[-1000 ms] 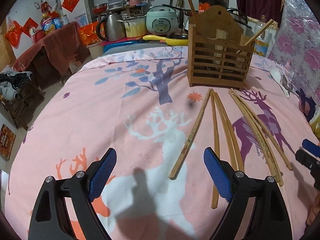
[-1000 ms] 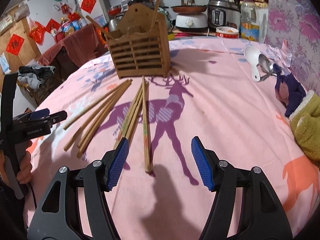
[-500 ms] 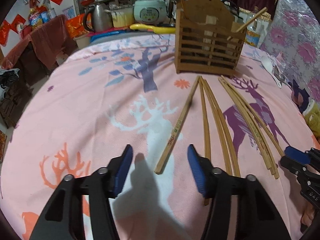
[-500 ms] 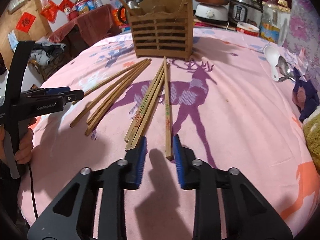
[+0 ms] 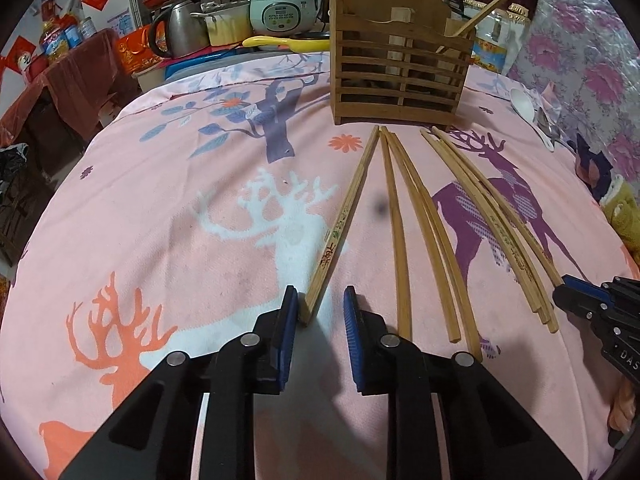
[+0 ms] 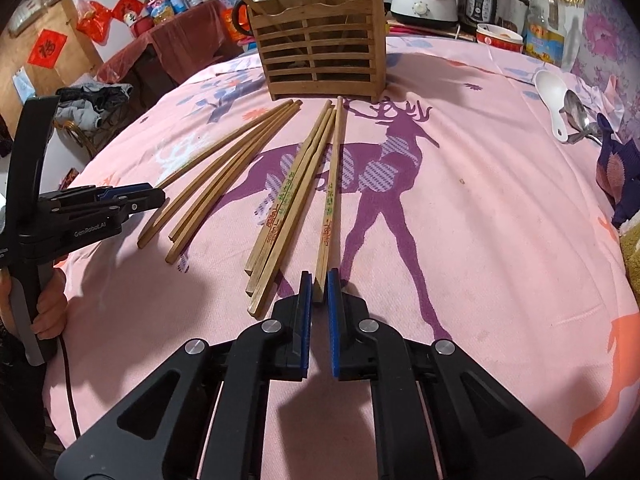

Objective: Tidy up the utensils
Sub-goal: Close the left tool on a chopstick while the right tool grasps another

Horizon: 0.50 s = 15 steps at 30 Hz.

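Several wooden chopsticks lie fanned on the pink deer-print cloth [image 5: 160, 208] in front of a slatted wooden holder [image 5: 400, 76], which also shows in the right wrist view [image 6: 324, 60]. My left gripper [image 5: 322, 300] is narrowly open around the near end of the leftmost chopstick [image 5: 348, 216], which touches the left pad. My right gripper [image 6: 319, 280] is shut on the near end of the rightmost chopstick [image 6: 332, 184], still lying on the cloth. Each gripper shows in the other's view: the right [image 5: 576, 292], the left [image 6: 132, 200].
A white spoon [image 6: 552, 96] and a metal spoon [image 6: 580, 116] lie at the far right beside dark blue fabric [image 6: 616, 172]. Pots, a rice cooker [image 5: 284, 8] and bottles stand behind the holder. The cloth drops away at the left edge.
Both grippers have moved forward to the chopstick ends and closed in. The right one has closed onto its chopstick; the left has narrowed around its chopstick.
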Tool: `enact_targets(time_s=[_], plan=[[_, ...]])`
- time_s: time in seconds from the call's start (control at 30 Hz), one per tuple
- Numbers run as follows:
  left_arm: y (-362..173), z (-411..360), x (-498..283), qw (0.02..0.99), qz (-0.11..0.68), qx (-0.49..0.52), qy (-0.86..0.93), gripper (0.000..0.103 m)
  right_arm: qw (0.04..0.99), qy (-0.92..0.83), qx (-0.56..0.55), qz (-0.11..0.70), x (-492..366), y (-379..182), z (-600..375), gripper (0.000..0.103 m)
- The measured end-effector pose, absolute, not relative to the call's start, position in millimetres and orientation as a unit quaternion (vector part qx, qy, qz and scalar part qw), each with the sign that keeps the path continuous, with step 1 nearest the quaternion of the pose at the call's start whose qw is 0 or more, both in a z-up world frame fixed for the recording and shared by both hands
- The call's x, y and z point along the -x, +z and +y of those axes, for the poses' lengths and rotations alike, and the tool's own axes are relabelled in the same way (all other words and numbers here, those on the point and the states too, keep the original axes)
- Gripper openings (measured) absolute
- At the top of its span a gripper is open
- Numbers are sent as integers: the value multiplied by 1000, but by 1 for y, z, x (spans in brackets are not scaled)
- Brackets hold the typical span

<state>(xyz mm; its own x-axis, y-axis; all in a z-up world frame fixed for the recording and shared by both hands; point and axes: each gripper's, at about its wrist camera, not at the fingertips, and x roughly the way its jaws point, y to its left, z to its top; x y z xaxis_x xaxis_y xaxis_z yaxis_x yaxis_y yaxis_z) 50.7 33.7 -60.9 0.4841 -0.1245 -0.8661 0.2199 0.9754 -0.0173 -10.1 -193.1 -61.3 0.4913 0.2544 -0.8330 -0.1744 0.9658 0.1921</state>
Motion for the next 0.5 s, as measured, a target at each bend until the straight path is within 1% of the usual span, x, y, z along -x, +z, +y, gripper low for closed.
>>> enact_targets(time_s=[0.07,0.13,0.27,0.5], plan=[[-61,32,-50,861,496,-52,-99,23,863,124,-39,488,10,-61,-193,9],[-60,33,-50,862,495,-49,-102,9,865,126,-38,485,10,-61,-193,7],[-54,32,-48,869,482,-49,-102,6,873,124,-37,470,14,-55,-194,6],[-40,38,-45,886,453,-35,-92,6,889,115,-41,441,17,-45,-197,6]])
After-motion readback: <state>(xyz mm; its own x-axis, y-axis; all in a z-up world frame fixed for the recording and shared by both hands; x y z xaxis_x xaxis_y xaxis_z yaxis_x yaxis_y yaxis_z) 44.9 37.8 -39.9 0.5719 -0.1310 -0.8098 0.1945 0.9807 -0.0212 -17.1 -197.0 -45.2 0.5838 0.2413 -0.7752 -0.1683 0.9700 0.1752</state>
